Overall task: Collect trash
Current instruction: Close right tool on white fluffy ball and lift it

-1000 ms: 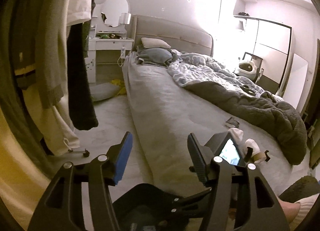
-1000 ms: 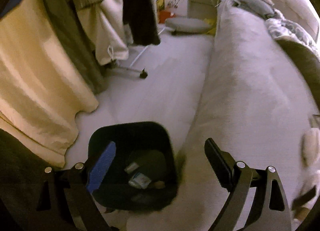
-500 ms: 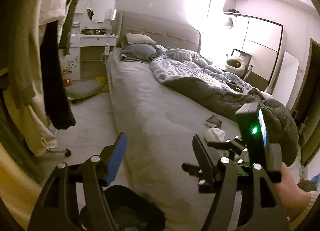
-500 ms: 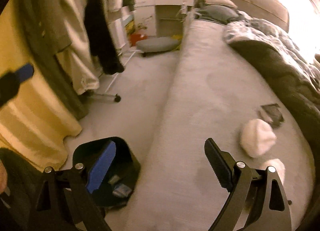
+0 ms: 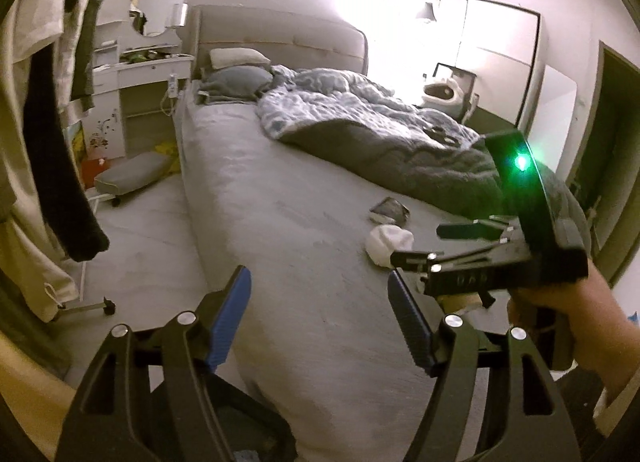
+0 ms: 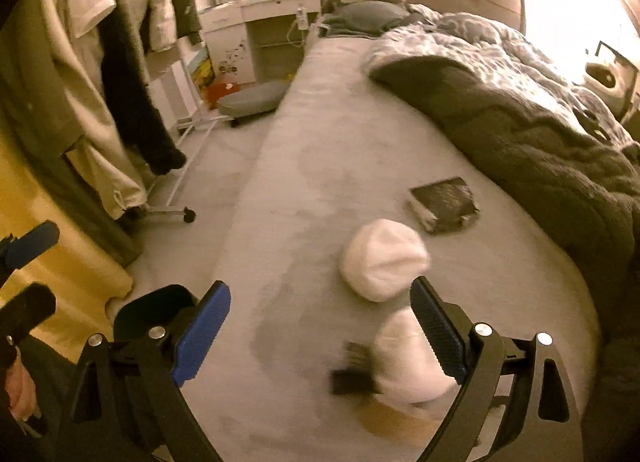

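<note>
On the grey bed sheet (image 6: 312, 190) lie a white crumpled wad (image 6: 382, 262) (image 5: 388, 242), a dark flat wrapper (image 6: 444, 204) (image 5: 390, 210), and a second white wad (image 6: 408, 362) with a small black item (image 6: 352, 374) beside it. My right gripper (image 6: 320, 322) (image 5: 420, 246) hovers open over the sheet. Its right finger is close to both wads and nothing lies between the pads. Over the bed's near corner, my left gripper (image 5: 320, 302) (image 6: 32, 274) is empty and its jaws are opening. The black bin (image 6: 160, 310) (image 5: 224, 414) stands on the floor below it.
A wheeled clothes rack (image 6: 168, 210) hung with clothes (image 5: 52, 142) lines the left side. On the floor by the white vanity desk (image 5: 148, 74) rests a grey cushion (image 5: 132, 174). A rumpled dark duvet (image 6: 540, 134) covers the bed's right half. A yellow curtain (image 6: 60, 262) hangs near the bin.
Both views swung from the bin and floor towards the bed. The right gripper travelled from over the bin to above the white wads. The left jaws spread wider.
</note>
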A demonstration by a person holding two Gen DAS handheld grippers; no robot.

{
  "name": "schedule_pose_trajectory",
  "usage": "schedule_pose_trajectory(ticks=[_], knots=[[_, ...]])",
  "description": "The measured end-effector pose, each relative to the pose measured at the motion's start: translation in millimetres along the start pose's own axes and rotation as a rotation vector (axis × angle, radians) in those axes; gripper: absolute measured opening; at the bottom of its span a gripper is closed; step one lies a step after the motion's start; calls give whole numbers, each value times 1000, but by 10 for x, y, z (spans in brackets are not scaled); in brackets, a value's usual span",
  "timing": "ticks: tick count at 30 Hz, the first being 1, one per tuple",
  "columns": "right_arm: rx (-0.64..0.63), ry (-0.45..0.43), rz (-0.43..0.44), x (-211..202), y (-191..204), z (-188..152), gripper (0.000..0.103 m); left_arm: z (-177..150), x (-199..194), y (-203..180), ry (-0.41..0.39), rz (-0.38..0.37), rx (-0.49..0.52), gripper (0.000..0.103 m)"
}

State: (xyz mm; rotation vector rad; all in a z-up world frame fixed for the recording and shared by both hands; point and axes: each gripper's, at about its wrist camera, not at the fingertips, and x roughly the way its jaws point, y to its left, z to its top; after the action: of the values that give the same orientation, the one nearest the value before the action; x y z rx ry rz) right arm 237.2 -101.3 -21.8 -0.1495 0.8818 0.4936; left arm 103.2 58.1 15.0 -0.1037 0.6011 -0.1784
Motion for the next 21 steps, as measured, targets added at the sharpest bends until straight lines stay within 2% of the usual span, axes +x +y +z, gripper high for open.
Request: schedule_pose_trajectory(ticks=[9,11,21], knots=[[94,37,-26,80,-593,-158,93,-108,394,-429,92,-82,70,76],[125,50,-8,131,-710,-200,93,-132,490,-545,128,-127,85,82],[197,121,85,350,-1007,-341,93,-301,842,-1011,226,-221,136,82]])
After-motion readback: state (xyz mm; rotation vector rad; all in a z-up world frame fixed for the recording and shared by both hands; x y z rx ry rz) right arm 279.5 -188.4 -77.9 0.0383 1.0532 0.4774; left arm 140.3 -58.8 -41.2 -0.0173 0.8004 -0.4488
